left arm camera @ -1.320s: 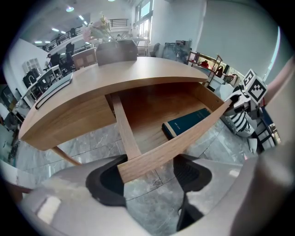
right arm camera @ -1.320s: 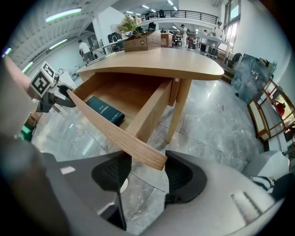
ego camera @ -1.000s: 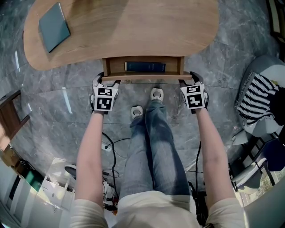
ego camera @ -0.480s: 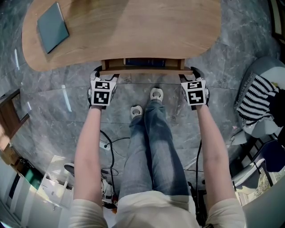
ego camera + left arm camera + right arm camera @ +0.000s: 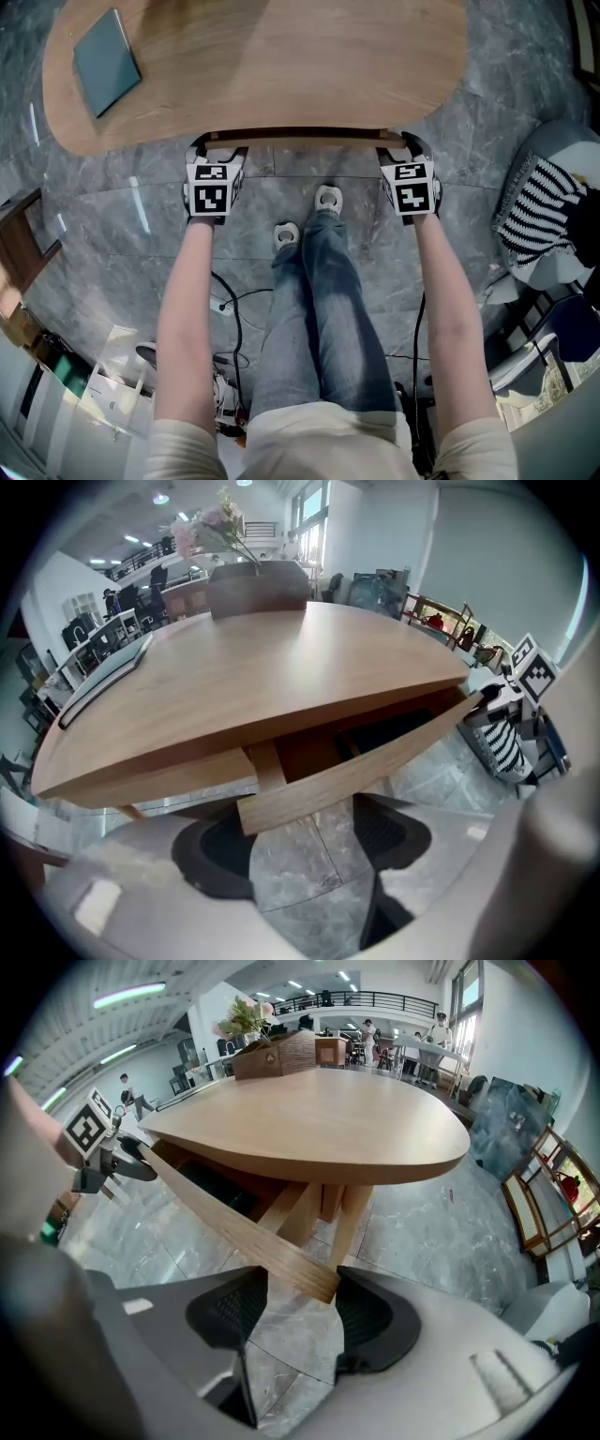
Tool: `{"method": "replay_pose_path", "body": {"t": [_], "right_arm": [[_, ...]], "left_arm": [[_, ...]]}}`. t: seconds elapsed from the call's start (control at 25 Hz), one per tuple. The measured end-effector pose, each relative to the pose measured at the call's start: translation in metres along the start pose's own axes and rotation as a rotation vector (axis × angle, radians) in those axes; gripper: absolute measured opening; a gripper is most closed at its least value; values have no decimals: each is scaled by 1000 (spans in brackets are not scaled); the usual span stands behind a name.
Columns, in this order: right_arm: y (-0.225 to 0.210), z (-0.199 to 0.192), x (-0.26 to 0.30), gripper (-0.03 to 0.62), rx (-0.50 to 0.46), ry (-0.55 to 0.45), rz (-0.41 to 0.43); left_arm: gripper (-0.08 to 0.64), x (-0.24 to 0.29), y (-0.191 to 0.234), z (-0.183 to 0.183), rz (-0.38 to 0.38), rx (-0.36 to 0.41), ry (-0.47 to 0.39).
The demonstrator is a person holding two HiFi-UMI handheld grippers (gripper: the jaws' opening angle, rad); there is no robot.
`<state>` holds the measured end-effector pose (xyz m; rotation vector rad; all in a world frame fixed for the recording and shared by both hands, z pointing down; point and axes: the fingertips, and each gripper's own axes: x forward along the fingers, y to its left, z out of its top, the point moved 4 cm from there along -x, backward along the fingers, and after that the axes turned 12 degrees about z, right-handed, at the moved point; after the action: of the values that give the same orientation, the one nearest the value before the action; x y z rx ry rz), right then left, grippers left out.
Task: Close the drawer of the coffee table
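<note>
We take this for a large open-plan office hall rather than a home. In the right gripper view a mezzanine railing (image 5: 375,999) runs beneath a high ceiling with strip lights (image 5: 129,996), and people (image 5: 438,1026) stand among desks below it. The left gripper view gives us rows of desks and office chairs (image 5: 94,635), tall windows (image 5: 314,508) and a spray of flowers (image 5: 214,525). From the head view we see a polished grey marble floor (image 5: 525,75) with loose cables (image 5: 228,306) trailing over it, and a low oval wooden worktop (image 5: 281,66) that looks like lounge furniture.
</note>
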<state>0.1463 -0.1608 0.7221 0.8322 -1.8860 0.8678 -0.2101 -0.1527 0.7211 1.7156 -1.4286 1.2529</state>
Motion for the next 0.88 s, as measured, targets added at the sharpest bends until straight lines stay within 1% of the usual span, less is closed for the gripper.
{"method": "replay_pose_path", "body": {"t": [0.32, 0.6, 0.68, 0.84, 0.88], "right_arm": [[-10, 15, 3, 229, 2, -12, -3], [-16, 27, 5, 229, 0, -19, -8], [-18, 30, 5, 229, -1, -20, -9], [-20, 36, 8, 230, 1, -23, -9], [-21, 36, 8, 230, 0, -23, -9]], "left_arm": [[322, 8, 5, 12, 14, -60, 0], [324, 13, 9, 23, 22, -83, -5], [324, 14, 10, 26, 21, -108, -3], [324, 17, 13, 27, 26, -191, 3], [324, 18, 13, 27, 28, -202, 2]]}}
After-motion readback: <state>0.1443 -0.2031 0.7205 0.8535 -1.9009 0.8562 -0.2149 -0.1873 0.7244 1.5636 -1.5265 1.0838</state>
